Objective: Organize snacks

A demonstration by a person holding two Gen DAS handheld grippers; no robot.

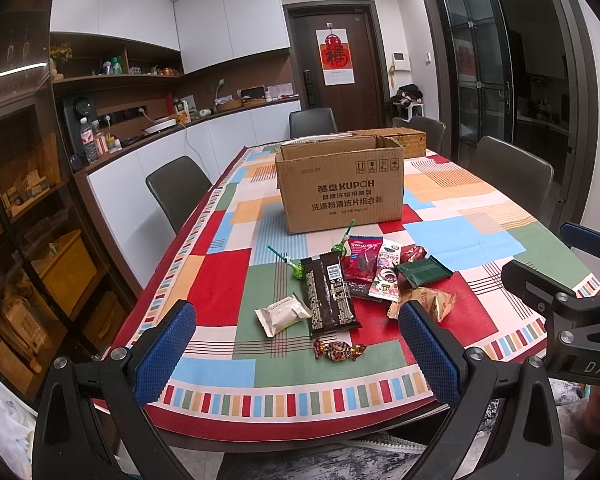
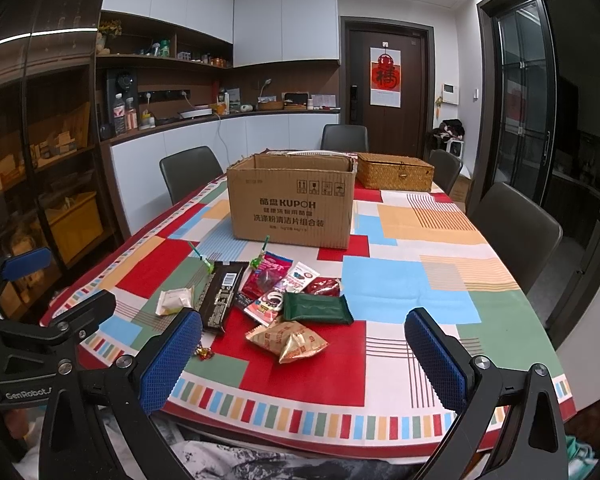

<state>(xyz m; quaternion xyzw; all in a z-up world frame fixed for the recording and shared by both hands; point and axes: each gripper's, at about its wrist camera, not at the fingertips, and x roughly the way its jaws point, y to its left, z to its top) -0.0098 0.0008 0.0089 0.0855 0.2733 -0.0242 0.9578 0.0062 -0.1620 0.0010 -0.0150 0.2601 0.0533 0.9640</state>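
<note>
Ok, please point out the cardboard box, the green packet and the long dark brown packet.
cardboard box (image 1: 340, 192): left wrist view, on its printed front wall.
green packet (image 2: 315, 308): right wrist view, on the middle of its wrapper.
long dark brown packet (image 1: 330, 294): left wrist view, on the middle of its printed face.

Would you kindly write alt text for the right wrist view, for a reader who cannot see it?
A pile of wrapped snacks lies on a colourful patchwork tablecloth, in front of an open cardboard box with a woven basket behind it. The right gripper hovers over the near table edge, blue-padded jaws wide open and empty. Dark chairs surround the table.
</note>
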